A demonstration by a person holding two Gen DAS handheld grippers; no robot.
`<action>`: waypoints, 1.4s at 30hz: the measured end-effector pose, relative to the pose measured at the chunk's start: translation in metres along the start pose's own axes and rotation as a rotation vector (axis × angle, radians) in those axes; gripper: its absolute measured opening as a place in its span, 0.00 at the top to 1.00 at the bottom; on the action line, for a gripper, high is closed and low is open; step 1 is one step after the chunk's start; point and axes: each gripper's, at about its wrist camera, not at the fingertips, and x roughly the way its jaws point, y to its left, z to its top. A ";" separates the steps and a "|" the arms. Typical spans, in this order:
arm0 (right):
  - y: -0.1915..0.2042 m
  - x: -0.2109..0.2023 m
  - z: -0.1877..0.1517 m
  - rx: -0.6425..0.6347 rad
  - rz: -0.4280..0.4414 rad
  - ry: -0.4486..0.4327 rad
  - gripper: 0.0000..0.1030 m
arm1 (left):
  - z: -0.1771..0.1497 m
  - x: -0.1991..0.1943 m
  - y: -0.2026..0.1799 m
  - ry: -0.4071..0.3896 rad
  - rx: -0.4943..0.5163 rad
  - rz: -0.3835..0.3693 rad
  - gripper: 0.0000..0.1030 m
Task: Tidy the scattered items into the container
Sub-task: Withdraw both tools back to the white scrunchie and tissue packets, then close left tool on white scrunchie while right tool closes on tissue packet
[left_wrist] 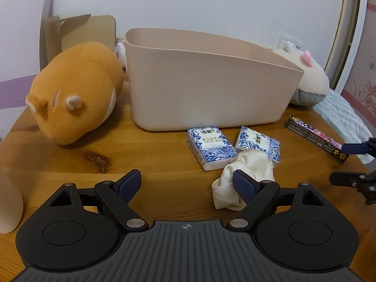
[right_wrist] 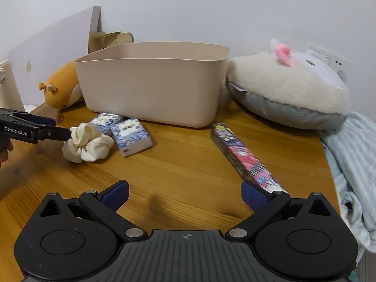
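Holding the left gripper [left_wrist: 185, 179] with jaws spread wide, gripping nothing, spanning only bare wooden table [left_wrist: 164, 162] in the gap. Finding the crumpled cream sock [left_wrist: 249, 164] not between the fingers but off to the right-hand side, bunching around and ahead of the right-hand finger [left_wrist: 242, 185] and apparently touching it. Judging a sideways shift toward that finger as necessary before closing, so as to be centring the cloth in the gap. Seeing two blue-patterned tissue packs [left_wrist: 210, 149] just beyond the sock, farther out from the jaws, and the beige container [left_wrist: 206, 89] beyond those, roughly straight ahead.

Holding the right gripper [right_wrist: 184, 188] equally wide and equally empty. Finding the long printed box [right_wrist: 244, 158] ahead and to the right of the gap, with its near end right at the right-hand finger [right_wrist: 255, 196]; not being able to tell whether touching or merely overlapping in view. Reading its long axis as running diagonally away from that finger, up and leftward toward the container's right end, so lying closer to along the pointing line than across it. Judging the narrow width as offered to the jaws after a shift to the right. Taking the right hand as nearer the box, the left as nearer the sock.
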 end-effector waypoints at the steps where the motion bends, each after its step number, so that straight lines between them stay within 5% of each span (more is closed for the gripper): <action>1: 0.003 0.004 0.002 -0.002 0.004 -0.001 0.00 | -0.001 -0.001 0.000 -0.007 0.005 -0.009 0.16; 9: 0.025 0.028 0.014 -0.051 0.023 0.012 0.00 | -0.002 -0.001 -0.008 -0.013 0.086 -0.135 0.16; 16: 0.026 0.039 0.014 -0.050 0.028 0.025 0.00 | -0.003 0.011 -0.023 0.038 0.043 -0.198 0.16; 33: 0.030 0.073 0.022 -0.052 0.067 0.050 0.00 | -0.001 0.025 -0.036 0.021 -0.019 -0.086 0.17; 42: 0.047 0.092 0.033 -0.076 0.095 0.030 0.04 | 0.000 0.024 -0.036 0.021 0.025 -0.066 0.34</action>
